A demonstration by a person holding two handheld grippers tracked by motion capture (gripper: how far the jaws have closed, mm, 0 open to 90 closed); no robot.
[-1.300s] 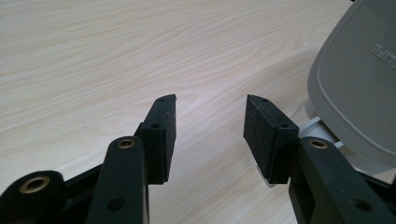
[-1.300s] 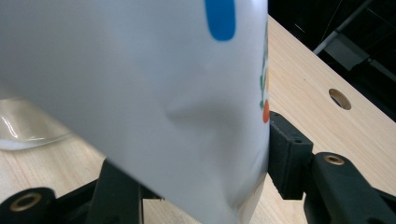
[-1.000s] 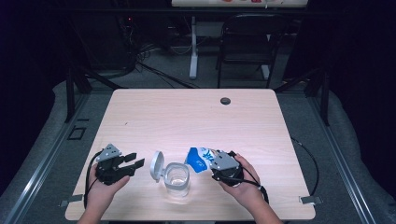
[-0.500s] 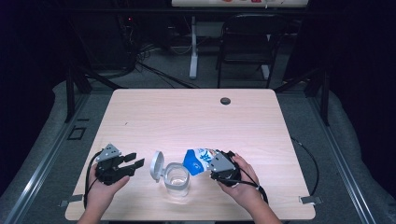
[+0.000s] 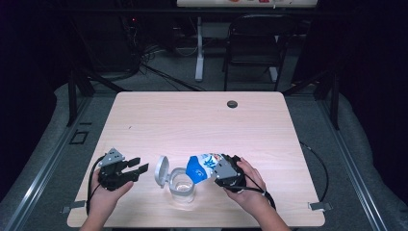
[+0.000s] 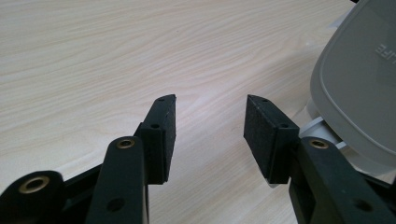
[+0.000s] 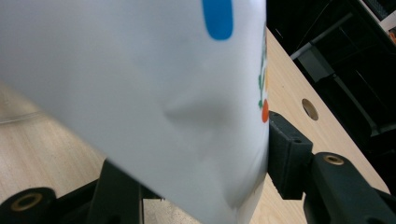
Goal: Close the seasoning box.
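**Clearly, a pour that is risking a spill**

Nearest the person, the right gripper (image 5: pixel 217 169) is holding a blue-and-white pouch (image 5: pixel 202 166) tipped on its side, its blue end hanging over the mouth of a clear container (image 5: pixel 182 187) that is sitting near the front edge of the table (image 5: pixel 192 120). In the right gripper view the fingers (image 7: pixel 287 154) are pressing into the pouch (image 7: pixel 154 93) and denting its soft wall, so a harder squeeze could be forcing the contents out in a rush, while a looser one could be letting the bag slide. Whether anything is leaving the pouch at this moment I cannot tell.

Beside it, the left gripper (image 5: pixel 137 166) is hanging with its fingers (image 6: pixel 163 128) spread wide and holding nothing, near the container's grey hinged lid (image 5: pixel 161 171), which is standing open toward that side. Nothing is steadying the container, as I judge it, so a nudge from the pouch could be tipping or pushing it, and it is standing close enough to the front edge to go over. A drift of the left gripper into the lid (image 6: pixel 359 84) could be swinging it shut against the pouch.

Farther off, the table is lying bare up to a small dark hole (image 5: pixel 232 104) near its back edge.
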